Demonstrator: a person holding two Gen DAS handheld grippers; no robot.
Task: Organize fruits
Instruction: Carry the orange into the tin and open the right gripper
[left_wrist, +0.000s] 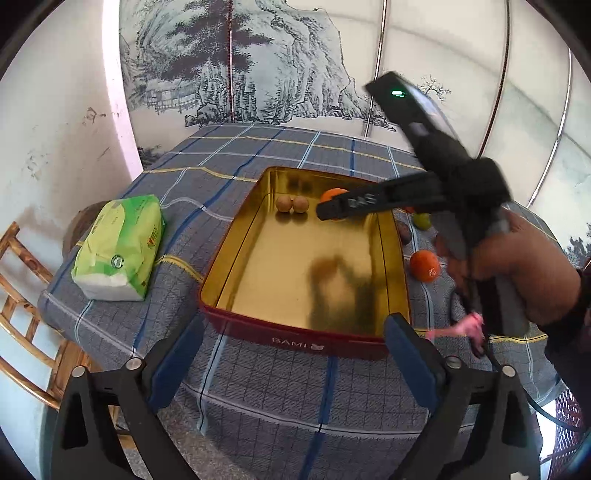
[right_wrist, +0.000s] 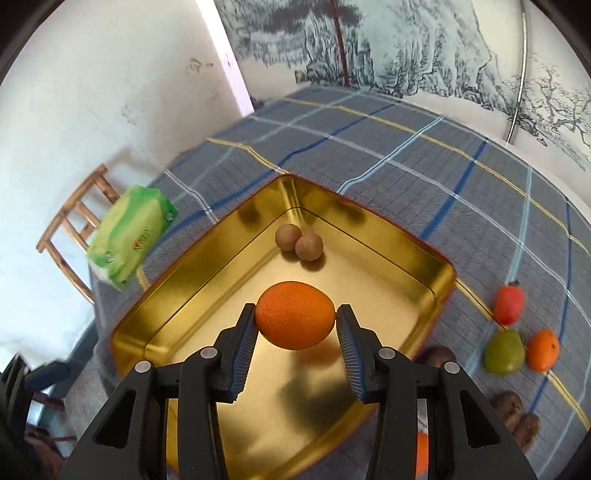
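1. Because the orange (right_wrist: 295, 315) is round with a firm, pebbled rind, it probably handles as light and fairly stiff, liable to roll once set down; the widest part, across its middle, looks the safest place to hold it.
2. It is bright orange, slightly egg-shaped and unblemished on the side that shows.
3. The right tool (right_wrist: 295, 318) holds it there, one pad on each side, above the gold floor of the tin (right_wrist: 439, 273).
4. Two small brown fruits (right_wrist: 299, 243) lie touching each other near the tin's far corner.
5. On the table (right_wrist: 369, 147), right of the tin, lie a red fruit (right_wrist: 509, 304), a green one (right_wrist: 504, 350), another orange one (right_wrist: 542, 349) and some brown ones (right_wrist: 515, 413).
6. The left tool (left_wrist: 295, 360) stands wide and empty, near the tin's near wall.
7. A tissue pack (left_wrist: 120, 247) lies left of the tin.
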